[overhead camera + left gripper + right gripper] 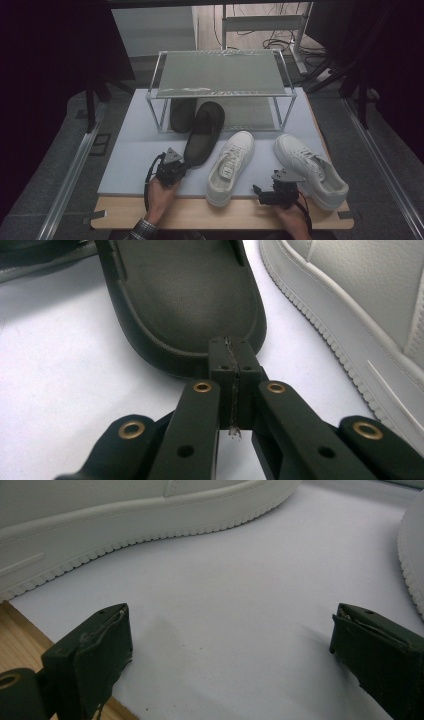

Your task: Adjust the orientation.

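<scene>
A dark slipper (204,132) lies on the white mat (135,160), its toe under the rack and its heel towards me. My left gripper (186,162) is shut, jaws pressed flat together with nothing between them. In the left gripper view its tips (232,347) sit right at the slipper's (185,295) heel rim; whether they touch it I cannot tell. My right gripper (260,194) stands open low over the mat near the front edge, between two white sneakers (231,165) (310,167). In the right gripper view the gap of the right gripper (230,630) holds only bare mat.
A metal rack (220,75) with a mesh shelf stands at the back of the mat, and a second dark slipper (181,114) lies under it. A white sneaker (360,300) lies close to the right of the left gripper. The wooden table edge (200,212) runs along the front.
</scene>
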`<action>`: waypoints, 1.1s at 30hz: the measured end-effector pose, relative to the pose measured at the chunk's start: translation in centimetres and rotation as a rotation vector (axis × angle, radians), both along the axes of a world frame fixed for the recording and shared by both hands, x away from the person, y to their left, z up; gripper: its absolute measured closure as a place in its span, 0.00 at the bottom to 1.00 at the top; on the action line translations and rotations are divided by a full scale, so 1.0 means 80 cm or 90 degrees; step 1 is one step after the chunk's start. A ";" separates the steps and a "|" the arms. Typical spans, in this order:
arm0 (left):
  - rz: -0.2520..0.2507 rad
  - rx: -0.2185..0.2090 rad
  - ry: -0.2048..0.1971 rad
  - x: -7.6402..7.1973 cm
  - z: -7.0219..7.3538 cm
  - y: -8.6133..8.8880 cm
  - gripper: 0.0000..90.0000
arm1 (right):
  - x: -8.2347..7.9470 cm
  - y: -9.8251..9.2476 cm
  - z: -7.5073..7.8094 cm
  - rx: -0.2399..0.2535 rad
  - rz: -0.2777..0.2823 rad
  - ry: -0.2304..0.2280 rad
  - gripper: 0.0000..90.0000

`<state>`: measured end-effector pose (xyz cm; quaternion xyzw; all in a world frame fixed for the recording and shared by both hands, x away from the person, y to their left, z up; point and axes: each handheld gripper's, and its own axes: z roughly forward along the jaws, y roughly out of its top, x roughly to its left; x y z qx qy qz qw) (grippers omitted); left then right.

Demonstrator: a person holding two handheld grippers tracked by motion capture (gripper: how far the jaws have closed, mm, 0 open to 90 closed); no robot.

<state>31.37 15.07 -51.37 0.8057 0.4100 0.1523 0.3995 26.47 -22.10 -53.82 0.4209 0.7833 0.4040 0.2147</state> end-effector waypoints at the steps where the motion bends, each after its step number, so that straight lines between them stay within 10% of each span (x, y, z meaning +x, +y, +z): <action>1: -0.001 0.001 0.000 0.001 0.000 -0.001 1.00 | 0.000 0.000 0.000 0.000 0.000 0.000 0.04; 33: 0.011 -0.005 -0.036 0.041 0.015 -0.049 1.00 | 0.000 0.000 0.000 0.000 0.000 0.000 0.04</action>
